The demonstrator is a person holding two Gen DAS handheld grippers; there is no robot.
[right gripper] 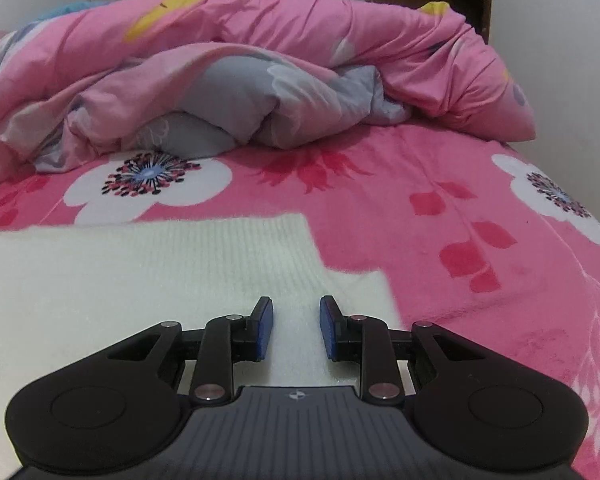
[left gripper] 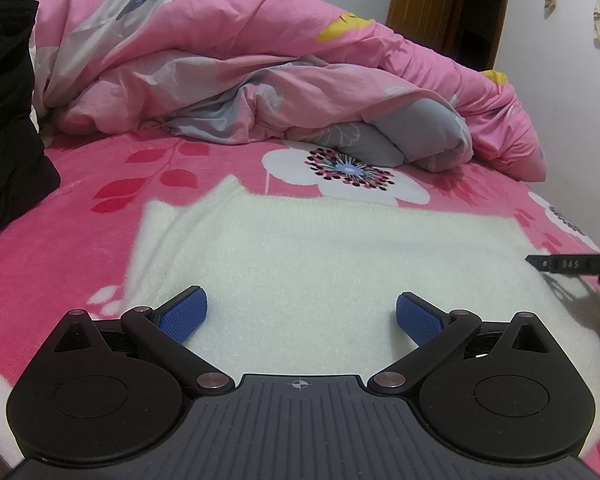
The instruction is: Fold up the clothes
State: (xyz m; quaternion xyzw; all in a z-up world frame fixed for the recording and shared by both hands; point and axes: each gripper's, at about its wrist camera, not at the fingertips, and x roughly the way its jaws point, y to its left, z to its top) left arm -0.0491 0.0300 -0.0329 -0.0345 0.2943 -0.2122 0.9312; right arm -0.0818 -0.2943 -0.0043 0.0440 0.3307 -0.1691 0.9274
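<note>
- Your left gripper (left gripper: pixel 302 316) stands wide open over the sweater (left gripper: pixel 300 264), holding nothing
- Your right gripper (right gripper: pixel 296 326) is narrowly parted, pads clear, nothing gripped, near the sweater's right edge
- The sweater lies flat on the blanket (left gripper: pixel 80 220), in front of the duvet (left gripper: pixel 260 60)
- Pinch both layers at the edge; lift evenly
- Fuzzy white ribbed knit; plush floral fleece beneath, so expect some cling

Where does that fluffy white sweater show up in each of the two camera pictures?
Left wrist view: white sweater fills the lower middle, under the left gripper.
Right wrist view: white sweater lies lower left, under the right gripper.
Shared landmark: the white flower print just beyond it.
</note>
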